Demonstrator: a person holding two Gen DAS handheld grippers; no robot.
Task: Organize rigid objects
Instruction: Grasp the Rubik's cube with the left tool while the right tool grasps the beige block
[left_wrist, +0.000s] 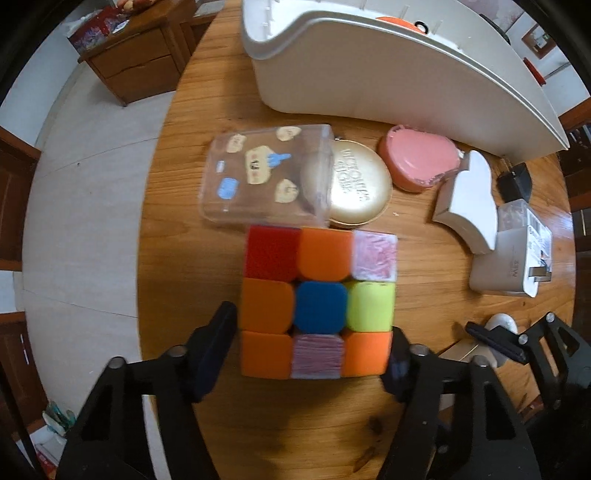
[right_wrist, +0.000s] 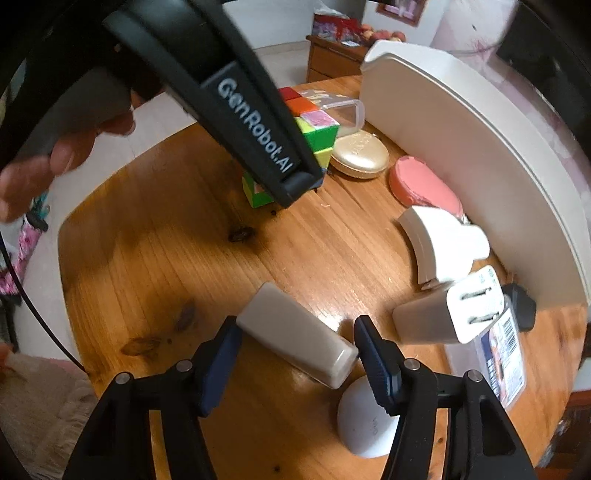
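Observation:
A scrambled puzzle cube (left_wrist: 317, 302) stands on the round wooden table (left_wrist: 424, 280), near its left rim. My left gripper (left_wrist: 312, 328) points down over the cube with a finger along each side. The pads sit close to the cube's walls without clearly pressing, so it is open. In the right wrist view the cube (right_wrist: 317, 125) is partly hidden behind a left gripper finger (right_wrist: 288, 177). My right gripper (right_wrist: 297, 326) straddles a small off-white box (right_wrist: 295, 332) lying diagonally. One pad is at the box's corner, the other just off its end, so it is open.
A large white bin (left_wrist: 369, 74) stands at the back. Before it lie a clear plastic box (left_wrist: 262, 173), a gold tin (left_wrist: 360, 184), a pink case (left_wrist: 421, 162), a white curved piece (left_wrist: 472, 203) and a plug charger (right_wrist: 443, 321). A white round puck (right_wrist: 365, 421) lies under the right gripper.

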